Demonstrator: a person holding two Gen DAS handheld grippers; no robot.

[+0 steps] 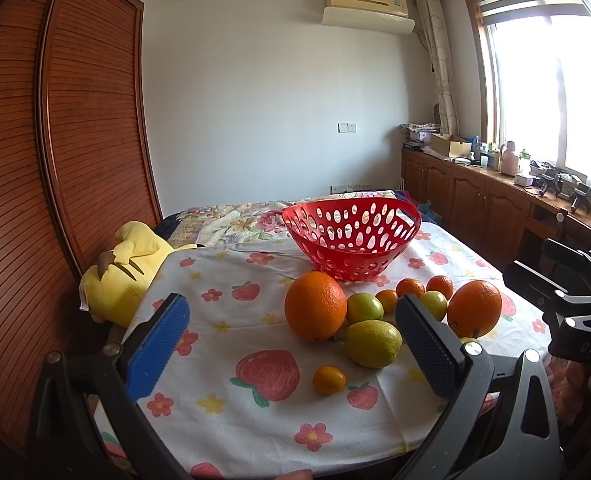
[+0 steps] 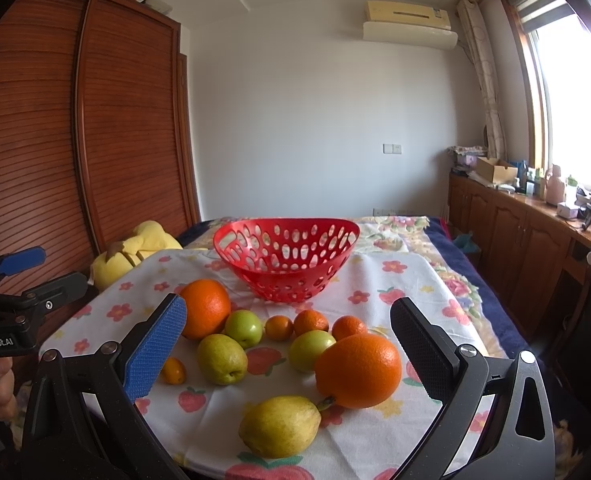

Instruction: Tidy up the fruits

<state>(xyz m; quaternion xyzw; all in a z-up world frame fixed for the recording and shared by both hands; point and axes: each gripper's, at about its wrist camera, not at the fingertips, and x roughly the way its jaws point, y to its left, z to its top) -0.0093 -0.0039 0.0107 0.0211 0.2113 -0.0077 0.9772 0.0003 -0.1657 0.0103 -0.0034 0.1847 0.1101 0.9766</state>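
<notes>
The left tool (image 1: 291, 336) hangs with its pads spread wide, gripping nothing, above the near edge of the strawberry-print cloth (image 1: 223, 276) on the bed. Furthest left in the right wrist view lies a tiny kumquat (image 2: 174, 371), light and likely to roll; a gentle pinch across its middle looks right. Next comes a large orange (image 2: 206, 308), firm and heavy by the look of it, best taken across its widest part. Beside it sit 2 green fruits (image 2: 222, 359), smooth-skinned and probably slippery, with 3 small mandarins (image 2: 310, 322) behind. A yellow pear (image 2: 280, 426) lies on its side at the front, touching a second large orange (image 2: 358, 370); the pear's broad belly gives the surest hold. The right tool (image 2: 289, 340) is equally spread and empty, hovering over that pair. The red basket (image 2: 286, 258) stands empty beyond the fruit, perforated and light, so it may slide if bumped.
</notes>
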